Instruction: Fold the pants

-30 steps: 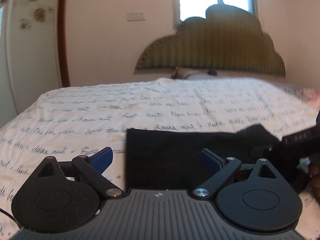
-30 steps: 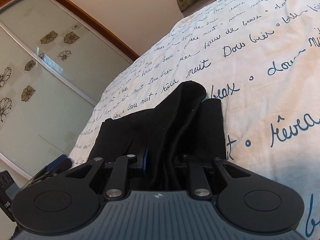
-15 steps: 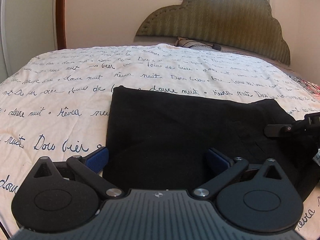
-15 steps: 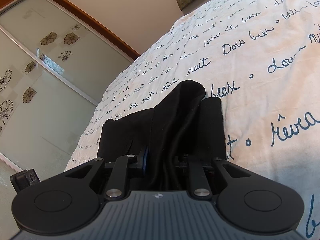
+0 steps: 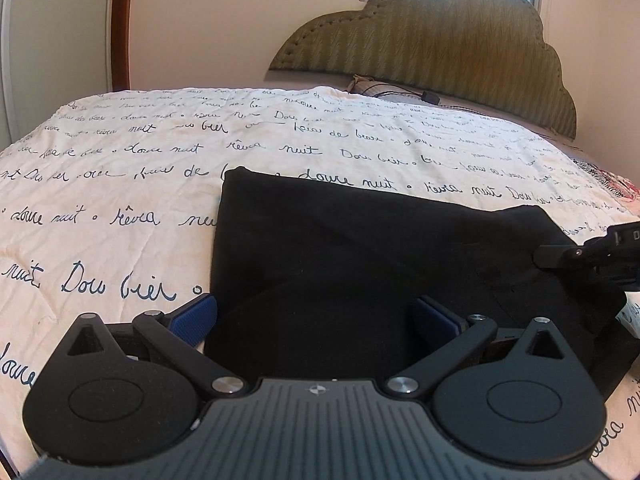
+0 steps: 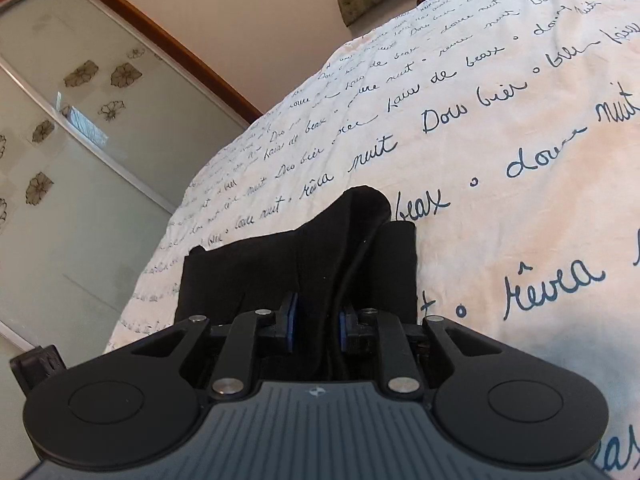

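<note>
Left wrist view: black pants [image 5: 344,264], folded flat on a white bedspread [image 5: 120,184] printed with blue script; green headboard [image 5: 440,52] behind. Left gripper [image 5: 314,314] spread wide after its jaws opened further, blue pads either side of the near edge of the cloth, not pressing it.

Right wrist view: right gripper [image 6: 316,326] clenched on a raised fold of the pants [image 6: 352,240]; glass wardrobe door [image 6: 60,140] at left.
</note>
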A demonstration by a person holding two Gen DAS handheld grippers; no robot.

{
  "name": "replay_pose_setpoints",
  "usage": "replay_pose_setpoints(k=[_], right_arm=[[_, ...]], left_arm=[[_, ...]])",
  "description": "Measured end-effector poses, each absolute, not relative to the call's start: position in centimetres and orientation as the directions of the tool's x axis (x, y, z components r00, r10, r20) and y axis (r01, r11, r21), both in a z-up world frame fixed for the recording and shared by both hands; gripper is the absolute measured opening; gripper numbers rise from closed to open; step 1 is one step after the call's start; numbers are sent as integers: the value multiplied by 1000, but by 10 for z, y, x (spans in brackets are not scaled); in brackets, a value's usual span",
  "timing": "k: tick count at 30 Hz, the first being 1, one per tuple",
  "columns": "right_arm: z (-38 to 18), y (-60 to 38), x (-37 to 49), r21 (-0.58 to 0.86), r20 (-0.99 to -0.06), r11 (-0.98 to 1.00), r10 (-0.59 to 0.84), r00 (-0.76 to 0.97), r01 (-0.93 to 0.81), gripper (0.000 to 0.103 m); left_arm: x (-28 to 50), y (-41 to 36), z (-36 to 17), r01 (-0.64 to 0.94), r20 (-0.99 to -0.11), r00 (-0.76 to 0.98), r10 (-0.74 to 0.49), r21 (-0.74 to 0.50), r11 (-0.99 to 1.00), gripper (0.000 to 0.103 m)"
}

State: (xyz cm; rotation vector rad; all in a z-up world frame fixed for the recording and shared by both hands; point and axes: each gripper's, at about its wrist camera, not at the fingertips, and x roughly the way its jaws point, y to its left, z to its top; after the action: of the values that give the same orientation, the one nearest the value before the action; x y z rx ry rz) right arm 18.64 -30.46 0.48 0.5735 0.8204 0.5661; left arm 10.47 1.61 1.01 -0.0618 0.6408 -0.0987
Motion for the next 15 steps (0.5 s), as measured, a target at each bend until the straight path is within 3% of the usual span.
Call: replay_pose_setpoints(k=[5,7,9,11,15], right_arm=[[20,-291,180,577,-546,768,616,568,-279,22],[15,-294,180,605,-534,749,634,559,-271,31],[6,-302,182,682,-491,683,692,529,-261,54],[3,-307,180,742,-430,613,746,508,-271,70],[5,-299,182,746,-424,604,757,498,-282,75]], left_arm=[[104,15,10,69,-594,797,-108,-87,994,103],[104,16,10,69,-593,798,-110,-91,993,103],[104,17,10,67,-590,799,-113,-98,993,103],[103,18,10,64,-589,800,-114,-105,992,103],[104,19,10,61,-589,800,-113,-107,992,103]])
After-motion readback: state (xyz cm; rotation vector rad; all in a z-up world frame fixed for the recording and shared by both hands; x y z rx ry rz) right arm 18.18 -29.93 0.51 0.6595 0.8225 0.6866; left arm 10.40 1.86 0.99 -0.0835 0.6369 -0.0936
